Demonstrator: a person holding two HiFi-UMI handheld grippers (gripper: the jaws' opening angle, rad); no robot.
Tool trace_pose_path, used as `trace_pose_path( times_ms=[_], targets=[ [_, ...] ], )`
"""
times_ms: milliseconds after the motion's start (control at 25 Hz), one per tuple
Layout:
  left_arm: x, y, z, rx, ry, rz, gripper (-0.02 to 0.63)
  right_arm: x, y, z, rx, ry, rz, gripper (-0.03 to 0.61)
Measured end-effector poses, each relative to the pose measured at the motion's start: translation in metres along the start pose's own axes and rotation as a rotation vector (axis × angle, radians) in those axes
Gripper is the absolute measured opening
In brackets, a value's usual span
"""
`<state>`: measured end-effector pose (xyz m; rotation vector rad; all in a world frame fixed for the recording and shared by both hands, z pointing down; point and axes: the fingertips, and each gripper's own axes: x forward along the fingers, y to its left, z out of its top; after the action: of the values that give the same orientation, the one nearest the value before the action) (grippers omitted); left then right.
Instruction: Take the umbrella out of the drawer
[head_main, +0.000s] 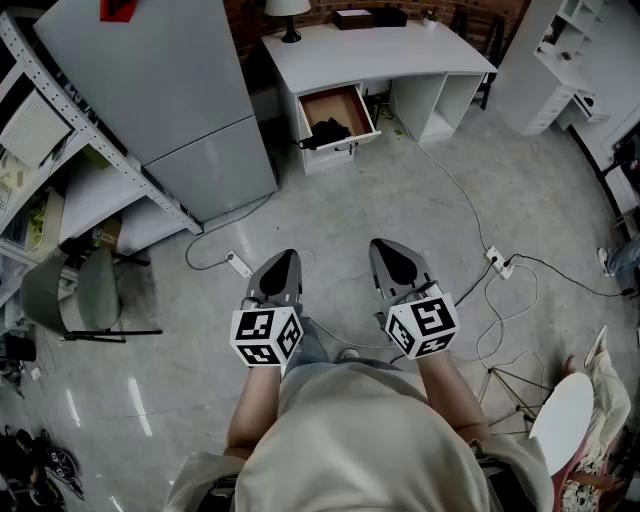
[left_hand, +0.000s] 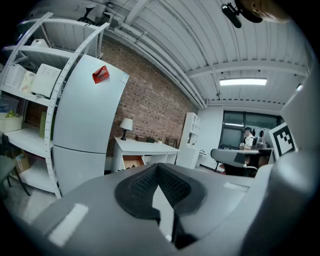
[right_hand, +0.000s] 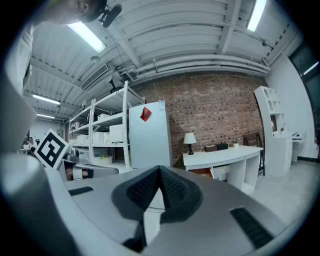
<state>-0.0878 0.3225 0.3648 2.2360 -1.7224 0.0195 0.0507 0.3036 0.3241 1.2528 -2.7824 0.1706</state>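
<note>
A black folded umbrella (head_main: 328, 131) lies in the open wooden drawer (head_main: 340, 101) under the white desk (head_main: 370, 50), far ahead across the floor. My left gripper (head_main: 288, 257) and right gripper (head_main: 385, 247) are held side by side close to the person's body, well short of the desk. Both are shut with nothing between their jaws. In the left gripper view the left gripper (left_hand: 158, 167) points toward the desk (left_hand: 142, 146) and its drawer (left_hand: 132, 162). The right gripper (right_hand: 160, 170) points toward the desk (right_hand: 225, 153) from a distance too.
A tall grey fridge (head_main: 160, 90) stands left of the desk, with metal shelving (head_main: 60, 130) further left. A chair (head_main: 80, 292) sits at the left. Cables and a power strip (head_main: 500, 264) trail over the floor on the right. A lamp (head_main: 288, 12) stands on the desk.
</note>
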Motion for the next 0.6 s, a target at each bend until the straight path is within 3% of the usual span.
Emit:
trace_pose_path(
  times_ms=[600],
  targets=[
    [-0.017,-0.055,-0.010,0.033,0.003,0.005,0.012,-0.056,-0.011,0.003,-0.016,-0.021,0.035,-0.002]
  ],
)
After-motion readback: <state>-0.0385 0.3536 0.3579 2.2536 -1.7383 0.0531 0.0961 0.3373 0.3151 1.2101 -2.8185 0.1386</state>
